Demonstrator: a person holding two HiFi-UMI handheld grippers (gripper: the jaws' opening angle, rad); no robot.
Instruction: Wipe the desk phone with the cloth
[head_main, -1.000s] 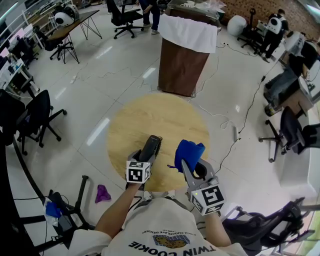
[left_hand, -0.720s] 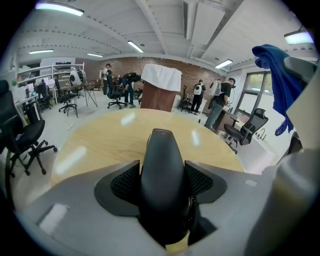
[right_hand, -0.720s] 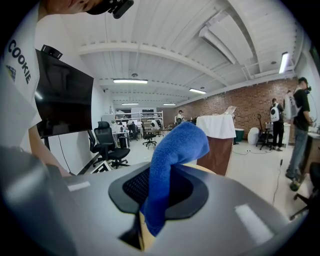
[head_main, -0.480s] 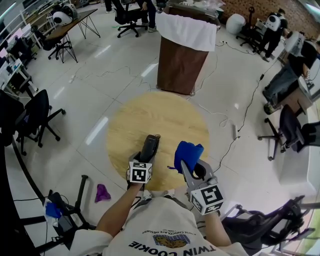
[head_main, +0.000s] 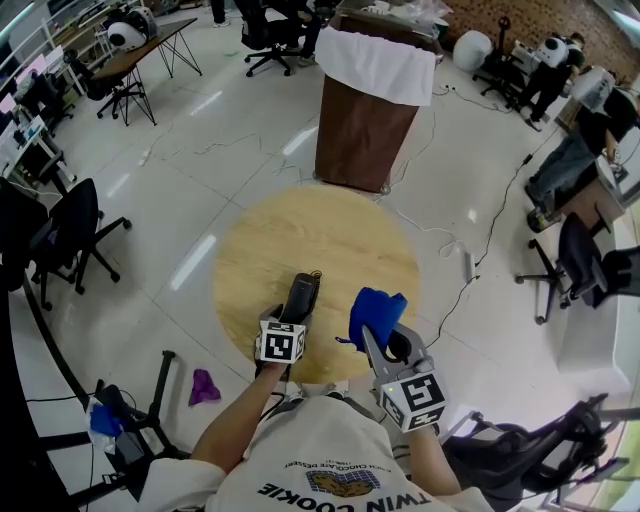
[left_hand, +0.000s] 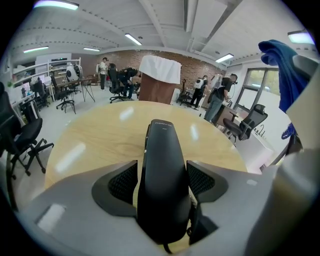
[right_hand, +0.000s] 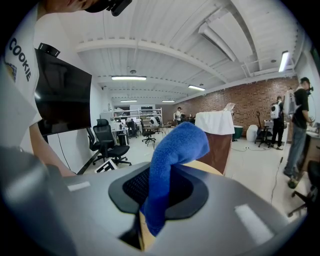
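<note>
We found the black phone handset (head_main: 304, 288) lying on the round wooden table (head_main: 310, 235), towards its near edge, its length running away from the person. The left gripper (head_main: 290, 318) pointed down at the handset's near end with a jaw on each side of it. Its jaws had just been opening, and in the left gripper view we saw a thin strip of table between the left pad and the handset's side. We therefore read that gripper as open around the handset rather than clamped on it. On the right pad's side we could not make out any gap. The right gripper (head_main: 385, 335) hung just beside the left one, over the table's near edge, its jaws closed on a blue cloth (head_main: 376, 308). The cloth stood up from between the pads and folded over at the top, clear of the handset. Beyond the table we noted a brown stand (head_main: 362, 130) draped in white on the pale tiled floor. We also noted a black office chair (head_main: 70, 235) off to the left and a small purple item (head_main: 203, 385) on the floor near the person's left arm.
</note>
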